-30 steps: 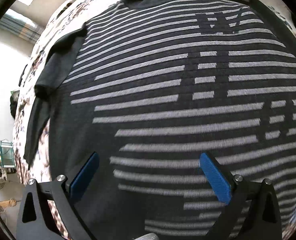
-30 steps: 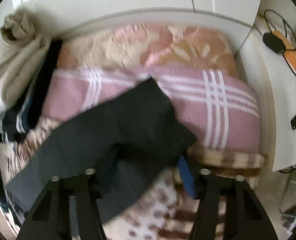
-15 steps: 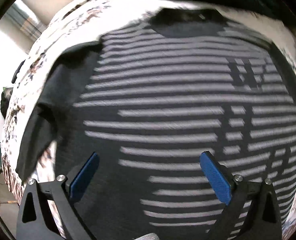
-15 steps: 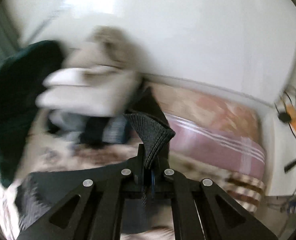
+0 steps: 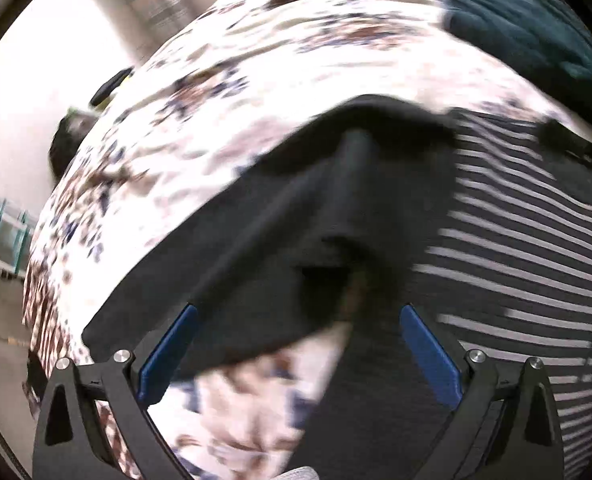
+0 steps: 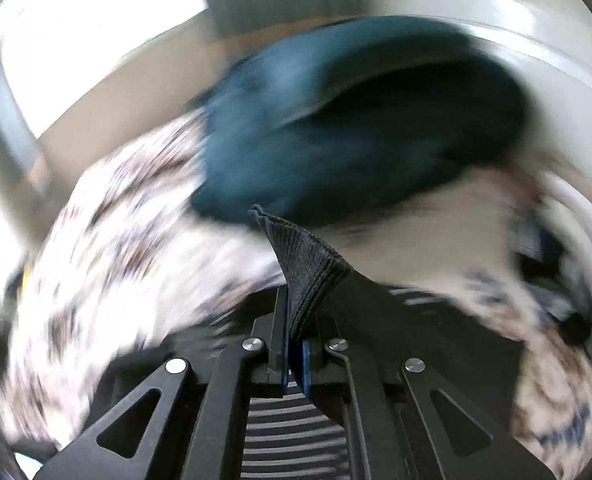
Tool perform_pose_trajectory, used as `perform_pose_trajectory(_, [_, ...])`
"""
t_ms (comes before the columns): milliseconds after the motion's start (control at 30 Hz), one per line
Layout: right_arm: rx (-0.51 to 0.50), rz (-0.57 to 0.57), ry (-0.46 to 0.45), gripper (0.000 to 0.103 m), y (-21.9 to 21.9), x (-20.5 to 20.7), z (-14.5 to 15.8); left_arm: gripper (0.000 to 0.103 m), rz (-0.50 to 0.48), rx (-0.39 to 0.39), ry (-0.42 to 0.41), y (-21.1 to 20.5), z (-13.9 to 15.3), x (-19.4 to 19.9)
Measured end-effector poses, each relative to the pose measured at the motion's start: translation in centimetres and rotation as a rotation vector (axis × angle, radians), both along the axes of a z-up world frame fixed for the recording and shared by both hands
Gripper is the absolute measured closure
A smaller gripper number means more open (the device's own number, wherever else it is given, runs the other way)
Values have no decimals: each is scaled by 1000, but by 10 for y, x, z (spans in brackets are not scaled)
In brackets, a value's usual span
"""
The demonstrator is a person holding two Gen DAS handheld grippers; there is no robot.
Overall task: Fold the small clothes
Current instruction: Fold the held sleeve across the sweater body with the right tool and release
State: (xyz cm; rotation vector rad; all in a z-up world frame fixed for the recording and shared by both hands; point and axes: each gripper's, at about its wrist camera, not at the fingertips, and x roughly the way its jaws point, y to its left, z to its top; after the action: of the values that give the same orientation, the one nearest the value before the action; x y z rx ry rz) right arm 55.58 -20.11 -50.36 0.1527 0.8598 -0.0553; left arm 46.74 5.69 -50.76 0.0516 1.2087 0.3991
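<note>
The left gripper (image 5: 296,356) hovers spread wide and empty over the dark sleeve (image 5: 279,248) of the striped shirt (image 5: 536,240) lying on the floral bedspread (image 5: 199,128); it should close on the sleeve's hem. The right gripper (image 6: 293,360) is clamped on the other sleeve's cuff (image 6: 308,276), raised and angled over the stripes; that fold should land flat

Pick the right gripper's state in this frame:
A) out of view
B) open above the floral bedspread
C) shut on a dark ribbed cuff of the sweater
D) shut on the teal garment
C: the right gripper has its jaws pressed together on the dark ribbed cuff, which sticks up between them.
</note>
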Motion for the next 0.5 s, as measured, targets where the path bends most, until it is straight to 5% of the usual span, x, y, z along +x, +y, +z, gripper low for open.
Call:
perform_pose_trajectory(133, [-105,184,129,99,120,18,-80,0,73,-31,9,45,-13,-10])
perform_pose_trajectory(267, [-194,246,215,99,181,11,-137,0,116,-43,13,75,-24,-18])
perform_pose_trajectory(500, [-243,287,324,98,207,9,-174,0,147,-60,28,102,-34,-25])
